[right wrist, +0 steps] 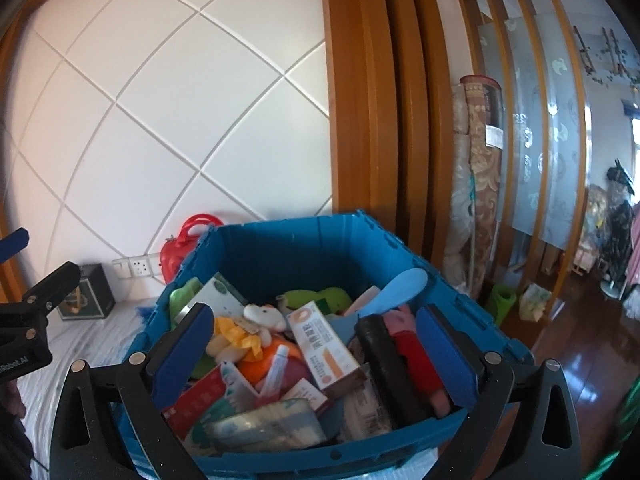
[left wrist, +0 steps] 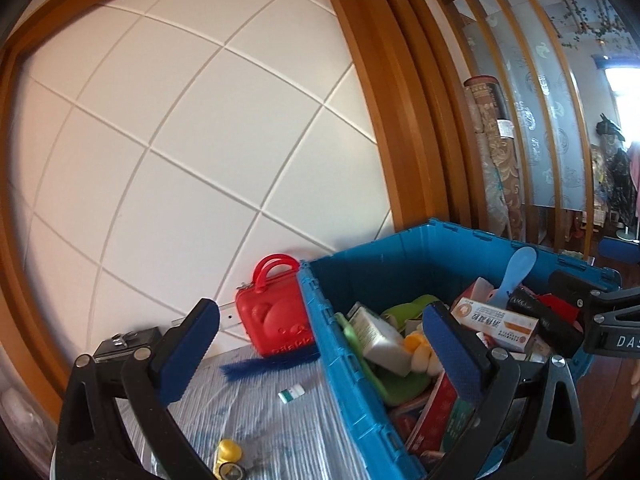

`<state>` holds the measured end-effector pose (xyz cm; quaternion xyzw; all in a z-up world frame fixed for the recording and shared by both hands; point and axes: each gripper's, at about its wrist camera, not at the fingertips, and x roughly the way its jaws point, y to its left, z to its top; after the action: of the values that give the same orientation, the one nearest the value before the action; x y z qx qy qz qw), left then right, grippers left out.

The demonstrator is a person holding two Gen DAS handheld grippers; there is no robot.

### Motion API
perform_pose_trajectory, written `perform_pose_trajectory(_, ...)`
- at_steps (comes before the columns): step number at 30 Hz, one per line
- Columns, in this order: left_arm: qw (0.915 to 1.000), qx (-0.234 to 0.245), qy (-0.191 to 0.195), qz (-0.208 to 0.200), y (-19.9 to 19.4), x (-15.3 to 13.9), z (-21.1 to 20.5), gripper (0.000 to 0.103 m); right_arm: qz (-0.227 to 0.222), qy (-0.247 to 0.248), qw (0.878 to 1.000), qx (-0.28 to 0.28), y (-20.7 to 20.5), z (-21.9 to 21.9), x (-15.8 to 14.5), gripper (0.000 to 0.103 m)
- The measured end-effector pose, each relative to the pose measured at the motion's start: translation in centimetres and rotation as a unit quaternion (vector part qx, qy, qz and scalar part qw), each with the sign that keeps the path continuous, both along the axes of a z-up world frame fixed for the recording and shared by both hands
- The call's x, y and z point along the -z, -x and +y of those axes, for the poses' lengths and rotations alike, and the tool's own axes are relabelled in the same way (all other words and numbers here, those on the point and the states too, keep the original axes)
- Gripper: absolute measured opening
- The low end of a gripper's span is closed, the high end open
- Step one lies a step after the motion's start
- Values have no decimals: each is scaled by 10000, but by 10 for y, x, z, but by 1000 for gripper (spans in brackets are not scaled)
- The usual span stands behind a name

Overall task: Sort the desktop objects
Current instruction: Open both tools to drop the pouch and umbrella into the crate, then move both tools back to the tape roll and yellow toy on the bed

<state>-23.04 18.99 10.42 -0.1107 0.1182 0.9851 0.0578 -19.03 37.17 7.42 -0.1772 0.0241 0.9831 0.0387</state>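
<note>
A blue plastic crate (left wrist: 316, 320) (right wrist: 288, 252) stands on the covered table, full of several boxes, plush toys and a light blue spoon (left wrist: 516, 276) (right wrist: 400, 290). My left gripper (left wrist: 320, 340) is open and empty, straddling the crate's left wall. My right gripper (right wrist: 316, 344) is open and empty above the crate's contents, over an orange and white medicine box (right wrist: 324, 352) (left wrist: 500, 322) and a black roll (right wrist: 384, 360). On the table left of the crate lie a small green and white bottle (left wrist: 291, 393) and a yellow thing (left wrist: 229, 451).
A red toy case (left wrist: 272, 312) (right wrist: 180, 248) stands against the white panelled wall behind the crate. A dark box (right wrist: 86, 298) (left wrist: 128, 344) sits at the table's back left. A blue brush (left wrist: 260, 364) lies beside the crate. Rolled carpets (right wrist: 476, 184) lean at the right.
</note>
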Motion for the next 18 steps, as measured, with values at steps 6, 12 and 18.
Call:
perform_pose_trajectory(6, 9998, -101, -132, -52, -9, 8, -24, 103, 22, 38, 10000, -66, -6, -16, 3, 102)
perform_pose_trajectory(12, 9995, -225, -176, -140, -12, 20, -66, 103, 32, 43, 9999, -143, -10, -45, 4, 102)
perform_pose_trajectory(18, 9980, -558, -219, -189, -13, 36, -153, 103, 45, 73, 9995, -296, -9, -96, 6, 102)
